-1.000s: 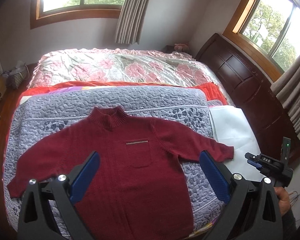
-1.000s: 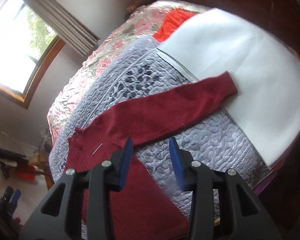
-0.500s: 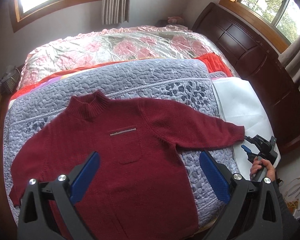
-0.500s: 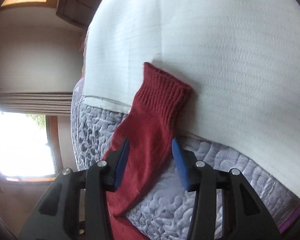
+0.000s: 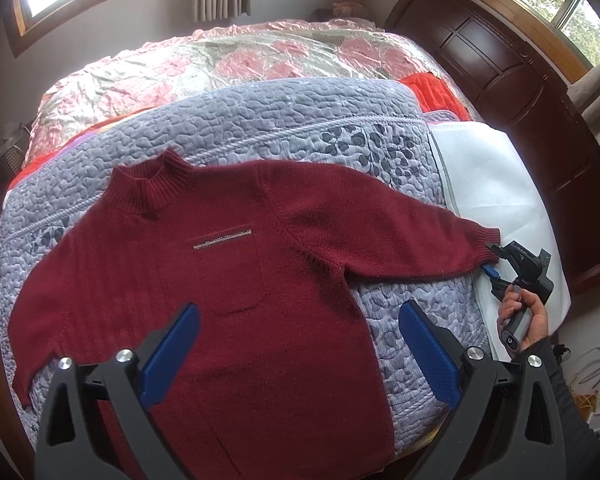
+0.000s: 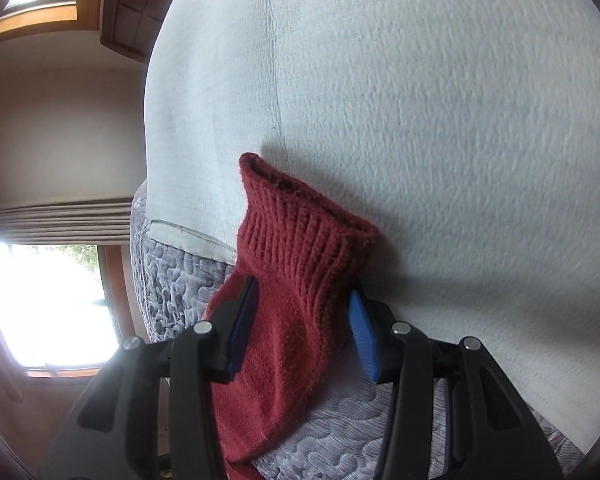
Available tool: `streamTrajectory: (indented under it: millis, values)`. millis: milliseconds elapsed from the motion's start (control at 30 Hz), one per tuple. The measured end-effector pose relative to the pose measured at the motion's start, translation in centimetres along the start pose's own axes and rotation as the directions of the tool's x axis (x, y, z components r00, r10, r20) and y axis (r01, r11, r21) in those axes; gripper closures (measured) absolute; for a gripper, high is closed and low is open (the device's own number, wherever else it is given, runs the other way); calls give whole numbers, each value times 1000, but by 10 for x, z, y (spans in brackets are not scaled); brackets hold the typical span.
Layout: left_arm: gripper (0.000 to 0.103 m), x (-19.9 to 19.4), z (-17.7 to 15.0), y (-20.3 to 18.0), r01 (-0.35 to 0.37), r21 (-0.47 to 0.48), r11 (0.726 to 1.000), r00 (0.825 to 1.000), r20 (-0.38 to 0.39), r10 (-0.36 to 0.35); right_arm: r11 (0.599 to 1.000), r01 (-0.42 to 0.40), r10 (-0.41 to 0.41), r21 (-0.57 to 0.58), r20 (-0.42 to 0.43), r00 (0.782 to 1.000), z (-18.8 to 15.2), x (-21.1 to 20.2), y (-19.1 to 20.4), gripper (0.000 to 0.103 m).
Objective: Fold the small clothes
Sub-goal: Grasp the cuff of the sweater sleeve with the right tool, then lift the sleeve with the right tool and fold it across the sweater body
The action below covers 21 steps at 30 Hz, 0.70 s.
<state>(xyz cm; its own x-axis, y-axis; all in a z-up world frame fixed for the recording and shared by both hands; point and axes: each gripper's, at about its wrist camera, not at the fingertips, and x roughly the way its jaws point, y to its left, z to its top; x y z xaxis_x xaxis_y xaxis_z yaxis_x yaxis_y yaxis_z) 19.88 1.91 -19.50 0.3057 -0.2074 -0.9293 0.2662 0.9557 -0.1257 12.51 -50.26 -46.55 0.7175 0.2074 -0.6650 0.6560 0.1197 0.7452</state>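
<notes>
From the left wrist, the sweater (image 5: 236, 304) is lying flat and unfolded near the bed's (image 5: 308, 120) front edge, the left claw (image 5: 298, 354) hovering wide and empty above it. From the right wrist, the right claw (image 6: 302, 320) is straddling the cuff (image 6: 304, 232) near the bed's right edge, not yet pinching, so I judge all folding is waiting.

Dark red knit sweater (image 5: 260, 300) lying face up, spread flat on grey-lilac quilted bedspread (image 5: 260, 120) atop bed. Ribbed mock collar (image 5: 150, 188) pointing toward far side of bed. Chest pocket (image 5: 230, 272) showing, thin silver trim along its top edge. Both sleeves stretching outward, angling toward hem side. One ribbed cuff (image 6: 300, 232) reaching onto white sheet (image 6: 440, 120), its opening lifting slightly off the sheet, casting shadow. Hem running out of frame below.
</notes>
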Motion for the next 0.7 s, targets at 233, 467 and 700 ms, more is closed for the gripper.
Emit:
streamTrajectory:
  millis: [233,467,700]
  values:
    - [4,6,-3,4,-2,-4,1000,1000,-10,2,1000,-29,29,1,7,1000,4,4,0,71]
    - [4,11,-10,17,-7,-40,999,1000,-31,5,998,-19,19,-53,13,1000,3,-3,11,90]
    - [4,4,-16,43,26,-110,994,1000,-14,-27,978,7,2,-207,43,999,-12,-23,64,91]
